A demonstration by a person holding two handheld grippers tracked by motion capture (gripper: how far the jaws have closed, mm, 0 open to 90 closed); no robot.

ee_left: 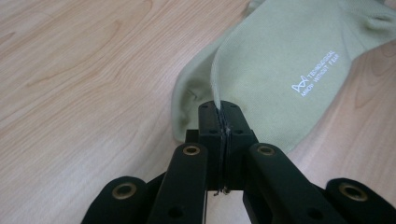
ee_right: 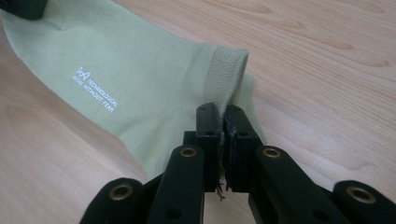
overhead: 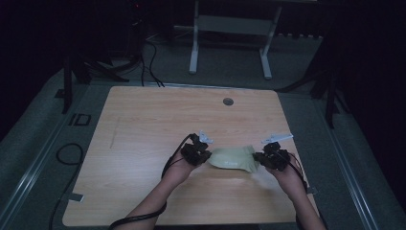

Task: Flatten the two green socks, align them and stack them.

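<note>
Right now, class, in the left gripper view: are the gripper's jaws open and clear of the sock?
No: the left gripper has its jaws closed on the green sock's edge.

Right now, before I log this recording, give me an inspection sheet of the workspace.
Surface: light wooden table, one round grommet hole near the far edge.
Job's things: one pale green sock with white printed lettering, lying between the two grippers.
Clutter: nothing seen.
Grippers: left gripper shut on one end of the sock; right gripper shut on its ribbed cuff.
Cables: a black cable trails from the left forearm off the near edge; a loop lies on the floor.
Surroundings: dark room, grey floor, white desk frame beyond.
</note>
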